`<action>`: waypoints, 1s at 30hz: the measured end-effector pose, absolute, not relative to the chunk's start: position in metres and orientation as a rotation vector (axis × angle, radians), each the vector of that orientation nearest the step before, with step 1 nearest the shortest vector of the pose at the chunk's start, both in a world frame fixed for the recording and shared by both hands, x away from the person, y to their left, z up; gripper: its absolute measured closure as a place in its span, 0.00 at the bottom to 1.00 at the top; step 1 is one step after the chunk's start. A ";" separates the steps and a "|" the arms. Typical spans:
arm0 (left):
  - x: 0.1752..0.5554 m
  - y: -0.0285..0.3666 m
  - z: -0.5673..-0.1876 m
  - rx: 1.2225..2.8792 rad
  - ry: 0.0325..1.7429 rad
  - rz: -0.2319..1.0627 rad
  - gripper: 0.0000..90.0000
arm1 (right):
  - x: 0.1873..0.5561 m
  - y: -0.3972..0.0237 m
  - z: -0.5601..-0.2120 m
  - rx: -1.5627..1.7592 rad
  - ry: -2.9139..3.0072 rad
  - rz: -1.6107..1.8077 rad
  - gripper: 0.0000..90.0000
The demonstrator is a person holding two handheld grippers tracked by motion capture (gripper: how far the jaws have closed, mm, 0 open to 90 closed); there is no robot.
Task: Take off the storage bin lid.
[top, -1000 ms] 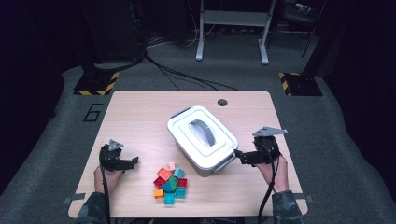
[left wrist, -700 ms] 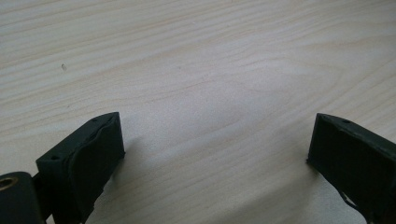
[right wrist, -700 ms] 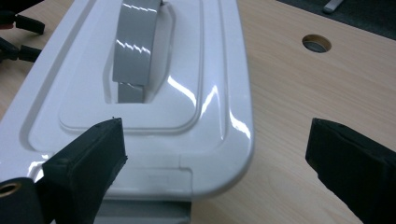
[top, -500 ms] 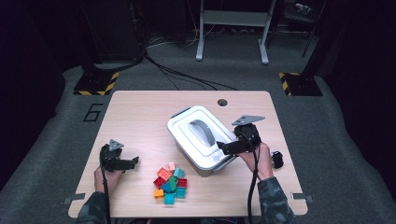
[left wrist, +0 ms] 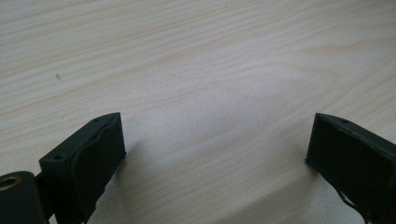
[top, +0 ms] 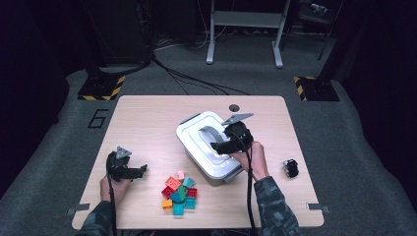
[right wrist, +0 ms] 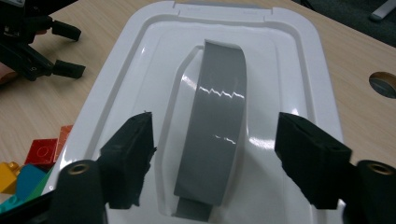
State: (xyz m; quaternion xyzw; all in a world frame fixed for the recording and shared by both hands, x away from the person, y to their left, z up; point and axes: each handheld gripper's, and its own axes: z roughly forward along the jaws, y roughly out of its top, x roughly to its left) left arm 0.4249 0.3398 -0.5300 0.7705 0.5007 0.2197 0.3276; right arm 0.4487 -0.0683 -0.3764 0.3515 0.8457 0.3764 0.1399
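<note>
The right tongs are sitting over the white lidded box, their jaws straddling the grey handle on its lid. The jaws have just been closing in from nearly full spread to about half-open, and in the right gripper view a gap is showing on each side of the handle, so the pads are not yet pressing on it. A second ago these tongs were waiting off the box's right edge, beside the tabletop's right side; they have since been travelling leftwards onto the lid. The left tongs are resting low on the tabletop at the near left, wide open and gripping nothing, in the same place as before.

The box is standing at the middle of the tabletop, turned at an angle, with its lid on. The pile of coloured blocks is lying just in front of it, unmoved.

The high view is giving the small black object lying near the right edge. The right gripper view is giving the handle's glossy curve, a few blocks at its lower left and the left tongs farther off. The left gripper view is giving bare wood grain between its two spread jaws.
</note>
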 end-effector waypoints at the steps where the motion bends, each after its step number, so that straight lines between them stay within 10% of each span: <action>1: 0.426 0.340 -0.531 2.006 1.312 0.574 0.05 | 0.450 -0.066 -0.377 1.014 2.443 1.077 0.37; 13: 0.428 0.338 -0.531 2.006 1.313 0.569 0.05 | 0.455 -0.053 -0.372 1.041 2.426 1.026 0.69; 30: 0.428 0.338 -0.530 2.013 1.314 0.567 0.05 | 0.449 -0.056 -0.359 1.068 2.341 1.091 0.74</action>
